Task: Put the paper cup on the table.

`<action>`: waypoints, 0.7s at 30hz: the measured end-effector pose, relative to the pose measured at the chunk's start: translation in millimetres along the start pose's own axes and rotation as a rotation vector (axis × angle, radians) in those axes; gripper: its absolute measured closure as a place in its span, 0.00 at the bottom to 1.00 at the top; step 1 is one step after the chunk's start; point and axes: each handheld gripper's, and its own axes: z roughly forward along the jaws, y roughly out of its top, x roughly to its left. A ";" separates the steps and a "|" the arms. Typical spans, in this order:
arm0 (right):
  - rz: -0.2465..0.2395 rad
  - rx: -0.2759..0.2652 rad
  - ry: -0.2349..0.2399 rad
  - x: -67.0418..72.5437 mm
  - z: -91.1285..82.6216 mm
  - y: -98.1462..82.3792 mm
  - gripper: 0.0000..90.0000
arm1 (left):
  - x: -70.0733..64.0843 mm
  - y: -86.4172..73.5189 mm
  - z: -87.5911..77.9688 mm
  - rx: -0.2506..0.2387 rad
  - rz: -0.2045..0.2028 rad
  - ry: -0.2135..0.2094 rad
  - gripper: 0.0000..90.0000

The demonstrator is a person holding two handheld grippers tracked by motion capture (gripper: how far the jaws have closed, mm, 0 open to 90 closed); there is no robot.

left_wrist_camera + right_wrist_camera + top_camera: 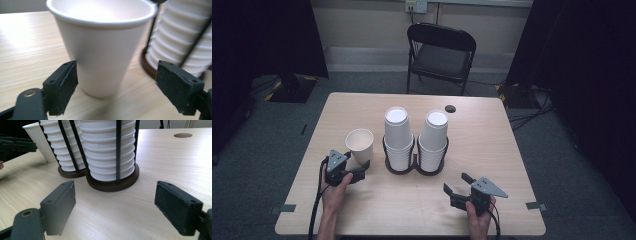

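Observation:
A single white paper cup (359,144) (105,47) stands upright on the left part of the wooden table (492,145). My left gripper (361,168) (118,73) is open around its lower part; the left pad (65,82) is at the cup's wall and the right pad is well clear. Two stacks of upside-down white cups (398,132) (434,135) (107,152) sit in a black wire holder with a dark round base (414,169) (112,184). My right gripper (457,183) (115,197) rests open near the front right and faces the holder with nothing between its jaws.
A small dark round spot (450,108) (183,135) marks the table's far right. A black folding chair (441,55) stands behind the table. Grey tape tabs (534,205) sit at the front corners. Bare tabletop lies right of the holder.

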 end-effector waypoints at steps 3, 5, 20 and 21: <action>-0.001 0.000 0.001 0.1 -0.1 0.0 0.18 | -5.6 -1.0 -4.8 -0.016 0.003 -0.008 0.18; -0.001 0.000 0.000 0.1 -0.2 0.0 0.18 | -8.3 -1.3 -8.2 -0.019 -0.005 -0.024 0.18; 0.001 0.006 0.002 0.0 0.5 0.2 0.18 | -58.4 -21.4 -37.9 -0.117 -0.016 -0.127 0.17; 0.001 0.008 0.002 -0.1 0.7 0.2 0.18 | -64.5 -22.7 -39.3 -0.128 0.000 -0.144 0.17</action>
